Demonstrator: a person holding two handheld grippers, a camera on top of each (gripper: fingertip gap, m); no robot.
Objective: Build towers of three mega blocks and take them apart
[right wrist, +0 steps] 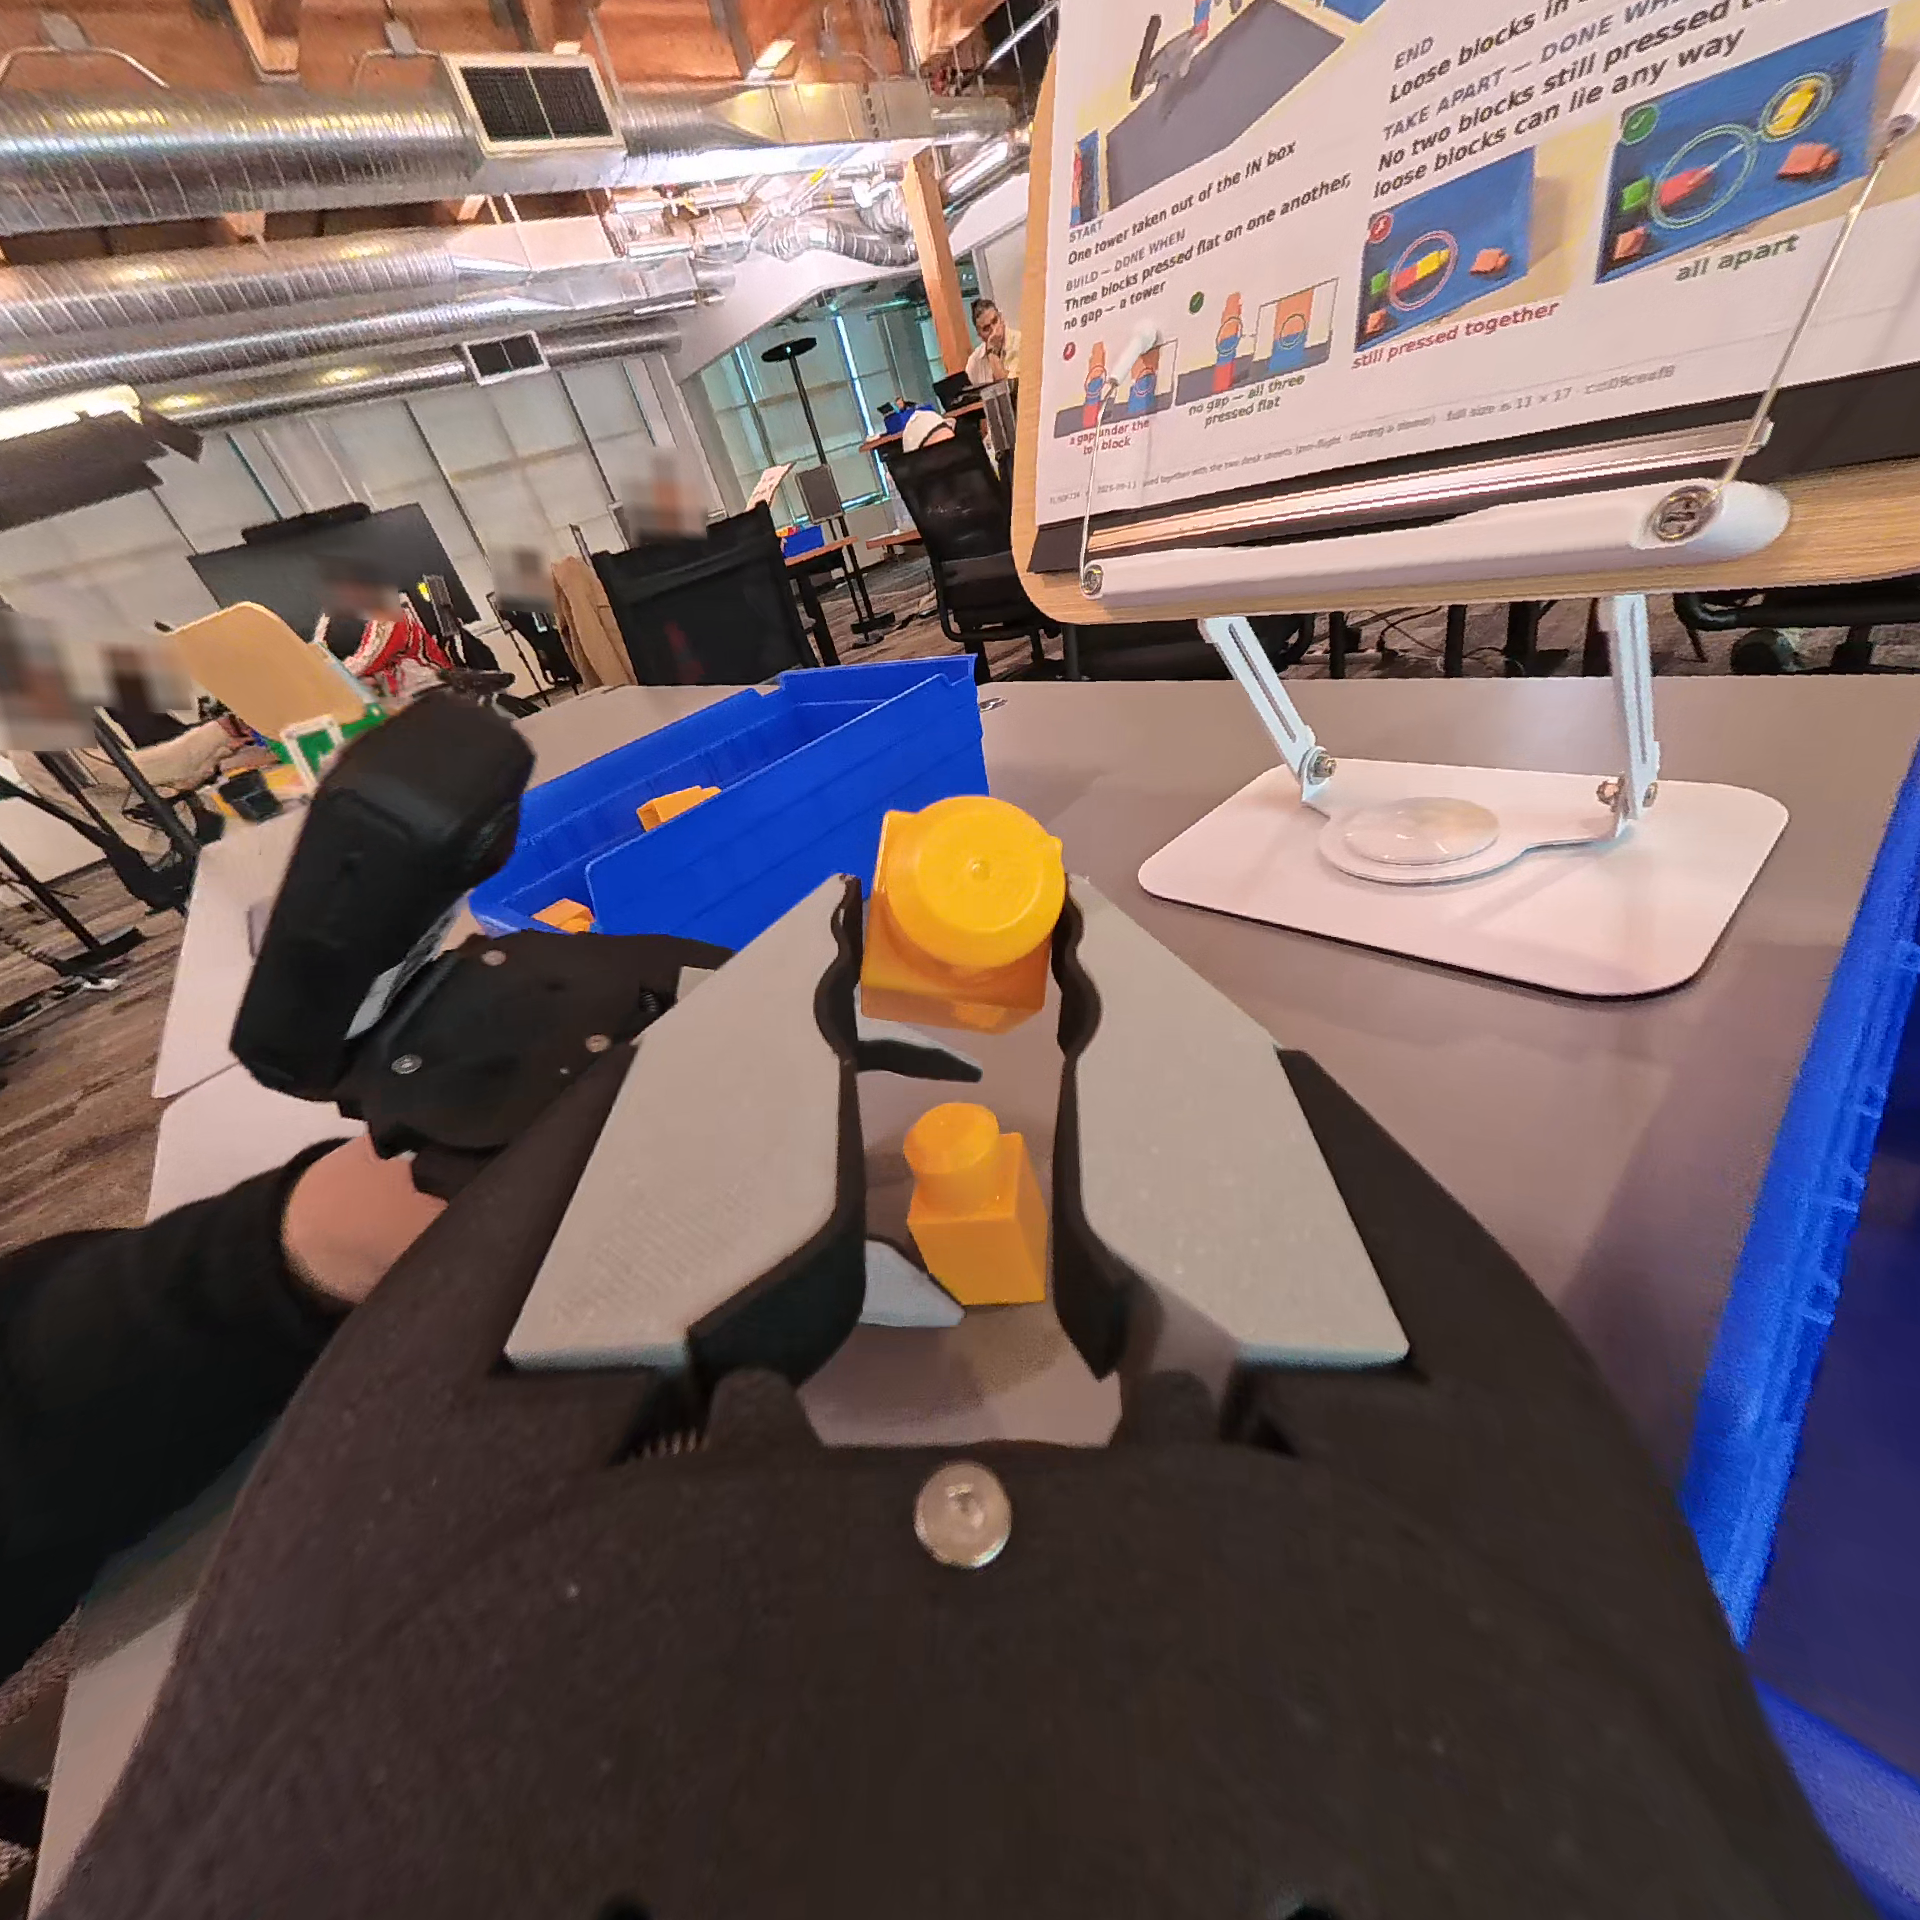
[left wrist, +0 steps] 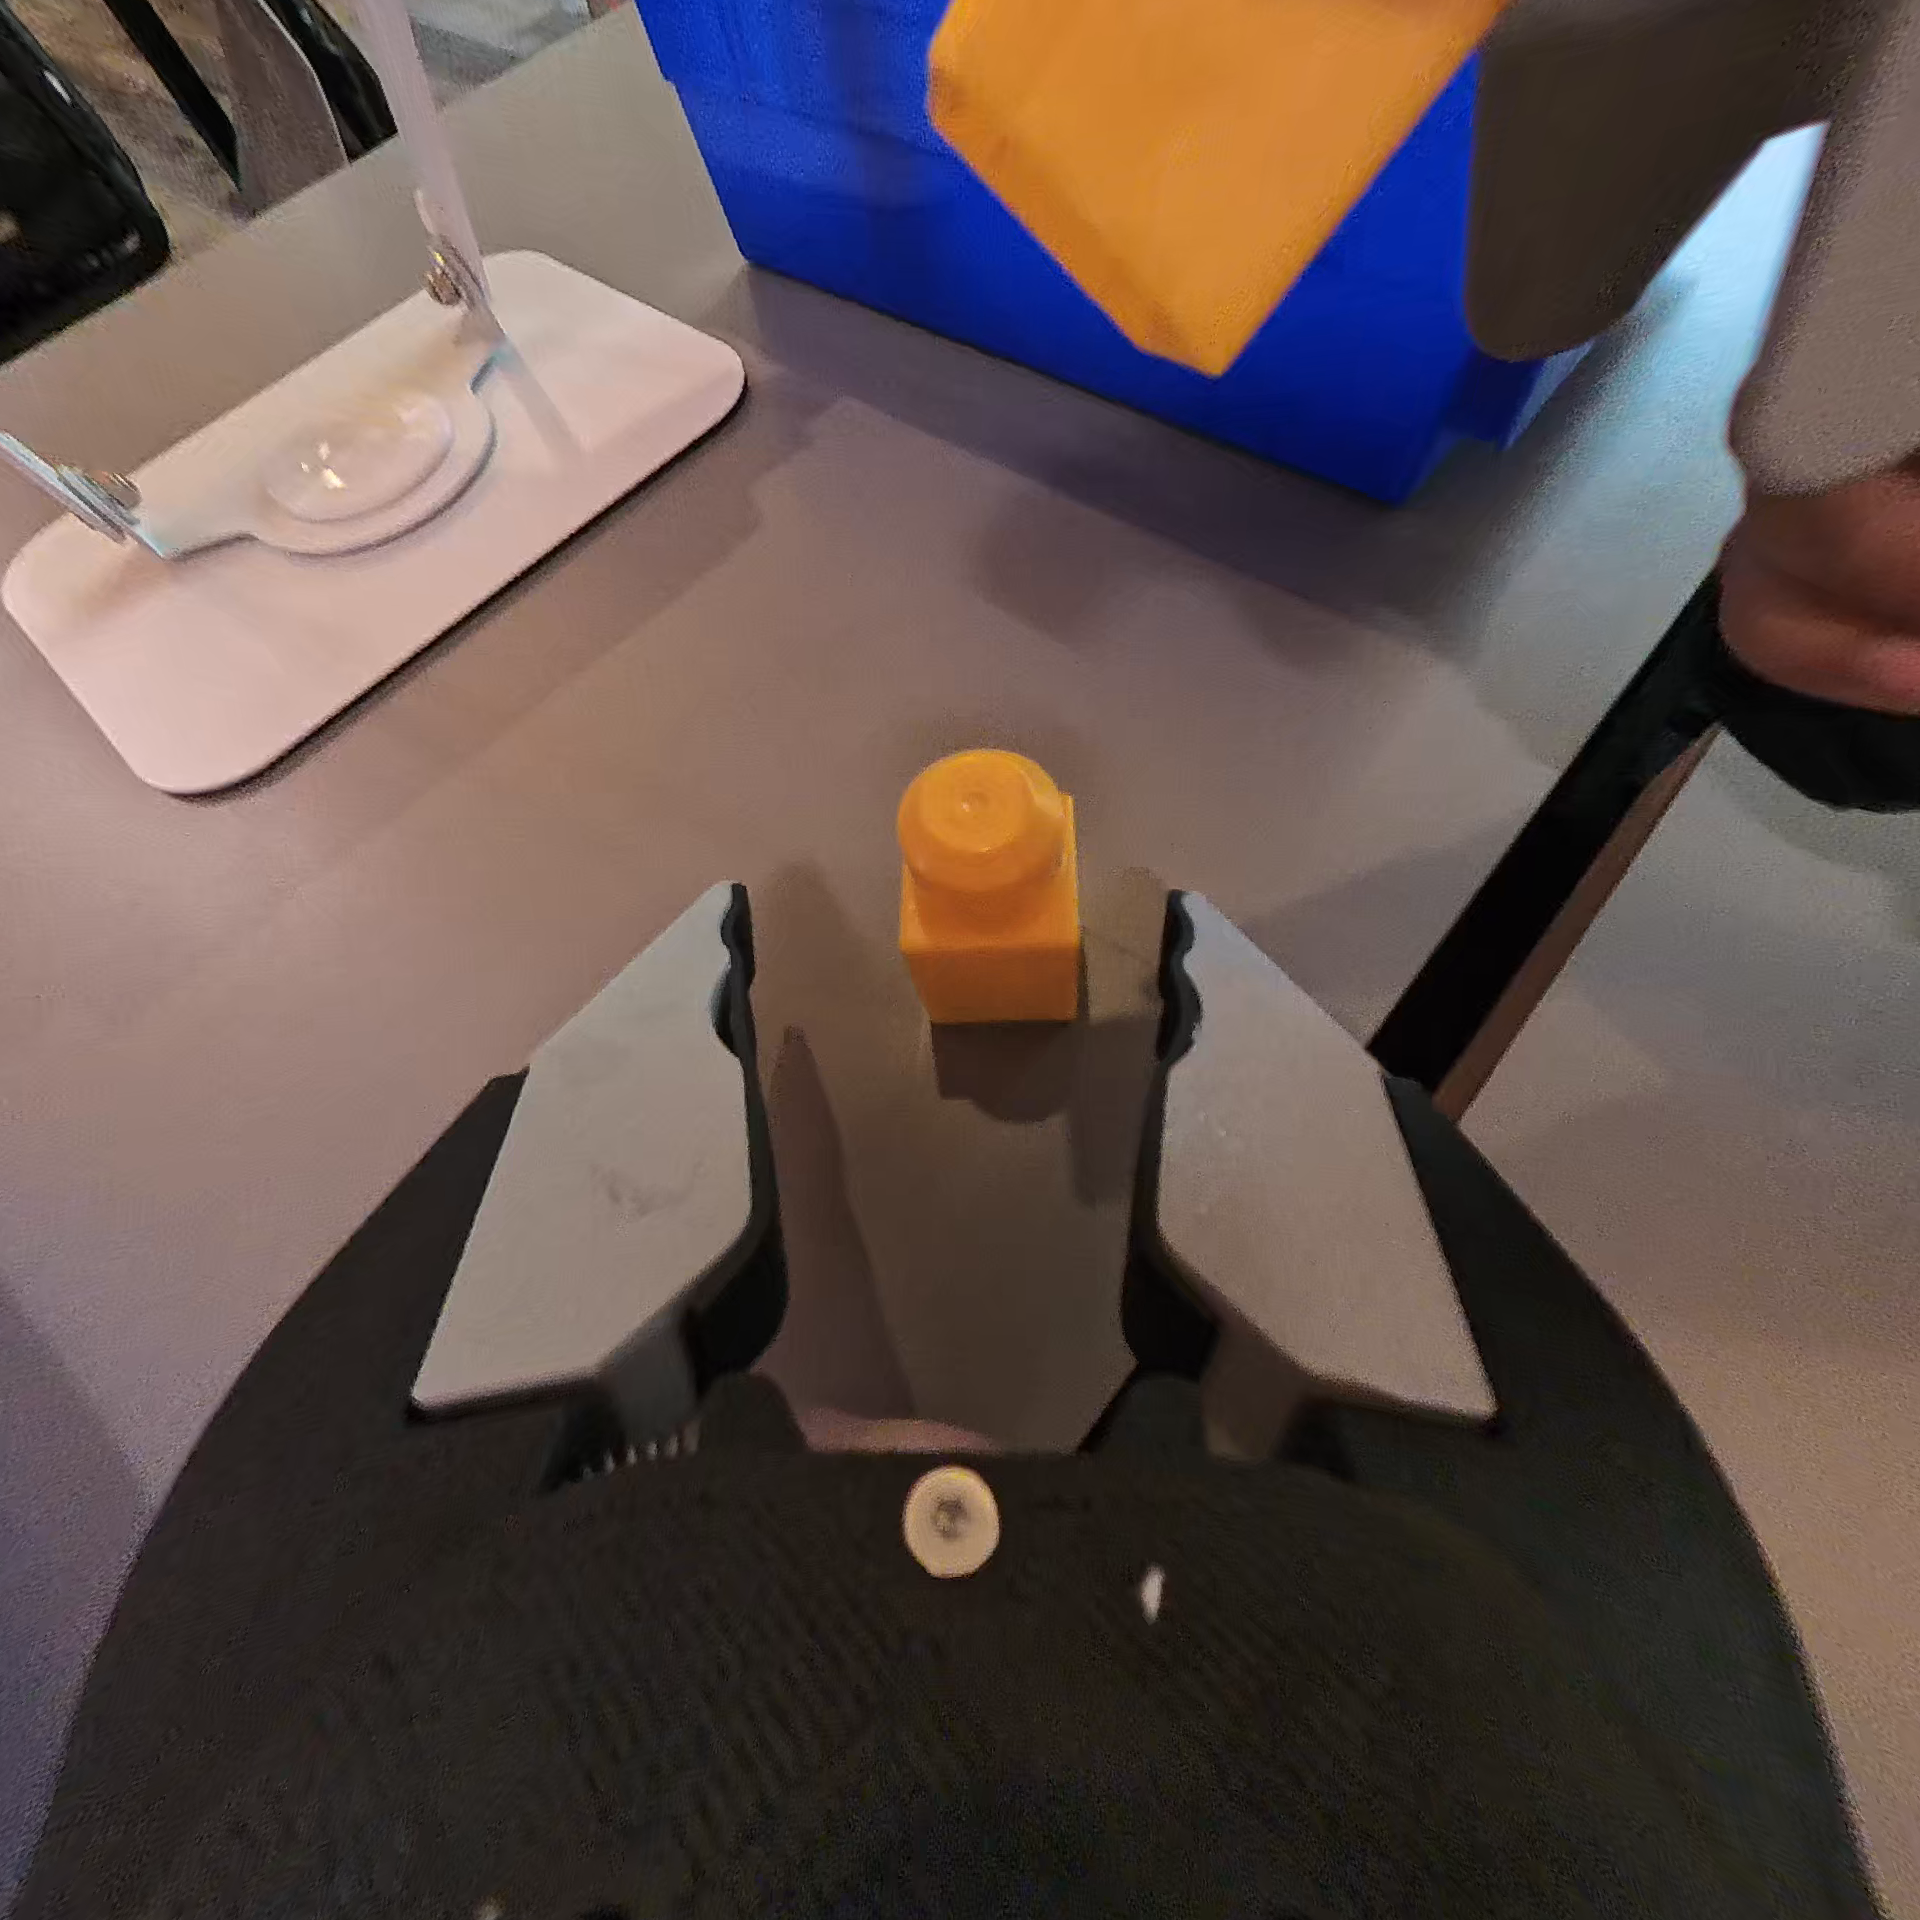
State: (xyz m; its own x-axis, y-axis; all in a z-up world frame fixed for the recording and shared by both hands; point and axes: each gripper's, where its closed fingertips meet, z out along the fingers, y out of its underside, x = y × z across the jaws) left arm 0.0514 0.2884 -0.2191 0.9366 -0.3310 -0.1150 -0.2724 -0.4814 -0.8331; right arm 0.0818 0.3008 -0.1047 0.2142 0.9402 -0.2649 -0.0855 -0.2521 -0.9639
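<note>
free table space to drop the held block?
Bare grey table between the white stand base, the blue bin and the standing orange block. Crowded at that block: left gripper straddles it, right gripper holds the second block above.

Left wrist view close above table (left wrist: 1247, 644), right wrist view level, both sharing standing orange block (left wrist: 987, 914)

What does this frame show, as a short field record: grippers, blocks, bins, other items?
left gripper: open, around the standing block, apart from it
right gripper: shut on held orange block, raised
standing orange block: upright on grey table, stud up
blue bin: holds orange blocks
document stand: white base, on table
</note>
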